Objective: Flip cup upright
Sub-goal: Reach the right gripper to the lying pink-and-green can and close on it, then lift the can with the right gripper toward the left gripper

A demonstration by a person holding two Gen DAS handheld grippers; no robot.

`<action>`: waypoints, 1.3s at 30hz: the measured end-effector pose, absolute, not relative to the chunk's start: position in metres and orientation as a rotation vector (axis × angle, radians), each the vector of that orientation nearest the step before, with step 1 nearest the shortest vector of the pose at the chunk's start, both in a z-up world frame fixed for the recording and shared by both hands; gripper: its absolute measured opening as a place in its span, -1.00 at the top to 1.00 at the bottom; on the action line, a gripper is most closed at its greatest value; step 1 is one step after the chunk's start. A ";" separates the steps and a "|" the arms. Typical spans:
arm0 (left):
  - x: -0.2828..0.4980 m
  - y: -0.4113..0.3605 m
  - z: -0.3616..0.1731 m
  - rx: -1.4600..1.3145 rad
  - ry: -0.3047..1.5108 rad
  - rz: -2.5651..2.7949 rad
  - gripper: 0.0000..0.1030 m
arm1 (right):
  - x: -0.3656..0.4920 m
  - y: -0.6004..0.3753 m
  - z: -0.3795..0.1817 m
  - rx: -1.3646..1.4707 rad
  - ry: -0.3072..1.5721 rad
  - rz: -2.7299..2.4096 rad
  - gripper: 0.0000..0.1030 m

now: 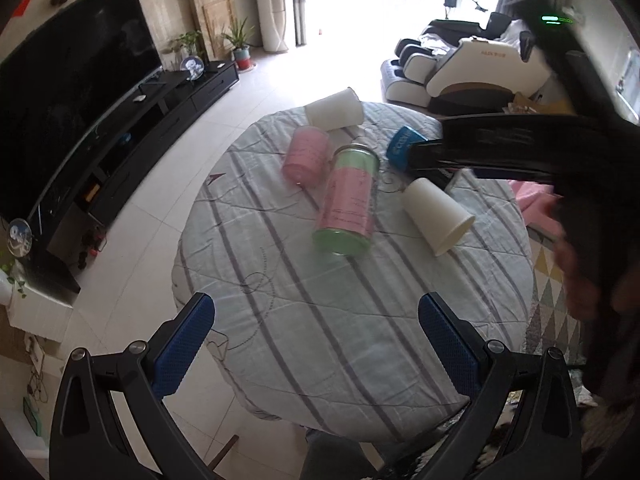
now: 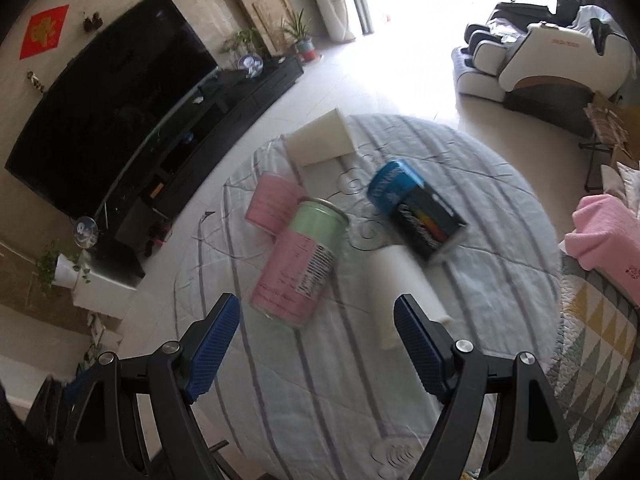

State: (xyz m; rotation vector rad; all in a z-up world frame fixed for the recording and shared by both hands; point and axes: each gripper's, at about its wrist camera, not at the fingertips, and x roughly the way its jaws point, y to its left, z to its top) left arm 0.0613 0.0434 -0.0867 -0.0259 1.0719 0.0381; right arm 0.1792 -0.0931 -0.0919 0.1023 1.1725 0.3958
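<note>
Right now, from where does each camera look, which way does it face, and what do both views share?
Left wrist: sits behind the open left gripper, looking down across the round striped-cloth table; the right gripper's black body crosses the upper right.
Right wrist: sits behind the open right gripper, facing the same table, closer to the lying white paper cup.
Shared: that cup, the pink-and-green can, the television.
</note>
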 end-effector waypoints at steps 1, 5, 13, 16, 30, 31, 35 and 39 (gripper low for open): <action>0.063 0.050 -0.088 -0.035 1.077 0.046 -1.00 | 0.190 -0.080 -0.101 0.098 1.193 0.404 -0.57; 0.068 0.070 -0.093 -0.060 1.093 0.075 -1.00 | 0.215 -0.048 -0.132 0.062 1.262 0.389 -0.57; 0.064 0.101 -0.113 -0.094 1.156 0.094 -1.00 | 0.249 -0.018 -0.215 0.118 1.473 0.298 -0.57; 0.062 0.108 -0.118 -0.100 1.176 0.099 -1.00 | 0.254 -0.007 -0.231 0.141 1.496 0.302 -0.56; 0.056 0.112 -0.111 -0.106 1.136 0.064 -1.00 | 0.195 -0.046 -0.189 0.143 1.465 0.347 -0.44; 0.055 0.110 -0.110 -0.103 1.133 0.057 -1.00 | 0.187 -0.049 -0.186 0.134 1.466 0.350 -0.44; 0.051 0.100 -0.109 -0.092 1.133 0.034 -1.00 | 0.148 -0.066 -0.190 0.098 1.518 0.340 -0.45; 0.045 0.092 -0.112 -0.088 1.150 0.028 -1.00 | 0.122 -0.079 -0.225 0.058 1.606 0.311 -0.45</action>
